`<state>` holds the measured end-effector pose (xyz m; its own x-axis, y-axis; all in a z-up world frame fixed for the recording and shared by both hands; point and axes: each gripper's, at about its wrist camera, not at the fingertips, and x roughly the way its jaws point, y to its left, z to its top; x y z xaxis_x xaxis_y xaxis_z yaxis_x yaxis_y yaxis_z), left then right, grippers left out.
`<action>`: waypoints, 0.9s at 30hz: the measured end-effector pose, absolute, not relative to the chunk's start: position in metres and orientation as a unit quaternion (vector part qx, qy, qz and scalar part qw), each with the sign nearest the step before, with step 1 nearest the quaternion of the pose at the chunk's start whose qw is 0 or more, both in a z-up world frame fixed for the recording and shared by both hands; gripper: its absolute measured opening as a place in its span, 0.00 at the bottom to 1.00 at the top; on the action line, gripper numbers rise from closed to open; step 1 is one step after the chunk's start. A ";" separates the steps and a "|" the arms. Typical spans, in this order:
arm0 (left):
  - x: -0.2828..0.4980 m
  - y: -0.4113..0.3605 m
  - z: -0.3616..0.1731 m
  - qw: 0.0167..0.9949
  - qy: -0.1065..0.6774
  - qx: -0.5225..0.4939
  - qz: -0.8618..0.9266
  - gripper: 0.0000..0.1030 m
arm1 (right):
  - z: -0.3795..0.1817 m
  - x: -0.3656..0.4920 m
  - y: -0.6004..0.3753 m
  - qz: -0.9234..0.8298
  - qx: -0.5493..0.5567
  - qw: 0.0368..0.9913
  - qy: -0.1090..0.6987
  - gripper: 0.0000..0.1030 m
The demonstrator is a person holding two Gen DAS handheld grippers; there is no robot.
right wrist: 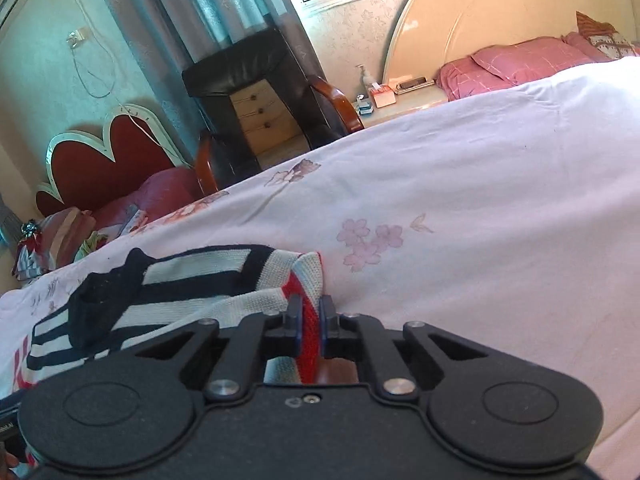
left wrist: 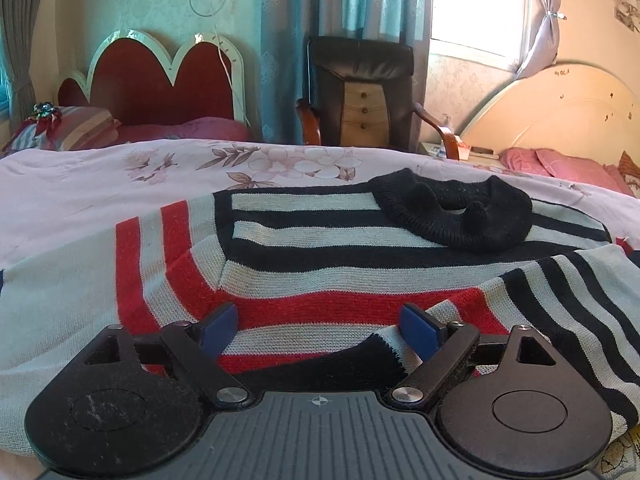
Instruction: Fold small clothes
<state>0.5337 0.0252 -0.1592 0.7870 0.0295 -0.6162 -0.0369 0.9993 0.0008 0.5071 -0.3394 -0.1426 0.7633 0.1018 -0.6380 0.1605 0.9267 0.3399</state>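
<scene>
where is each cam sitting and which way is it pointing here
Left wrist: sits on the left gripper, low over the striped sweater, facing across the bed to the black chair; its open fingers show, holding nothing.
Right wrist: sits on the right gripper, tilted, facing over the sweater's edge and the floral bedcover; its fingers show shut on a red-and-white fold.
Shared: sweater with black collar, black chair, red headboard, cream headboard.
</scene>
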 end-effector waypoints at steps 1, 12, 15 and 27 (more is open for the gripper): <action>0.534 0.026 -0.159 0.945 0.326 -0.006 0.017 0.86 | -0.141 0.508 -0.338 -0.020 0.186 0.920 0.344 0.07; 0.487 -0.014 -0.124 0.957 0.288 -0.002 -0.025 0.87 | -0.103 0.447 -0.285 0.044 0.060 0.942 0.326 0.19; 0.493 -0.031 -0.143 0.940 0.337 0.026 -0.032 0.87 | -0.116 0.440 -0.266 0.038 0.020 0.937 0.346 0.20; 0.467 -0.008 -0.134 0.943 0.332 0.016 -0.027 0.92 | -0.112 0.424 -0.222 0.007 -0.045 0.934 0.354 0.54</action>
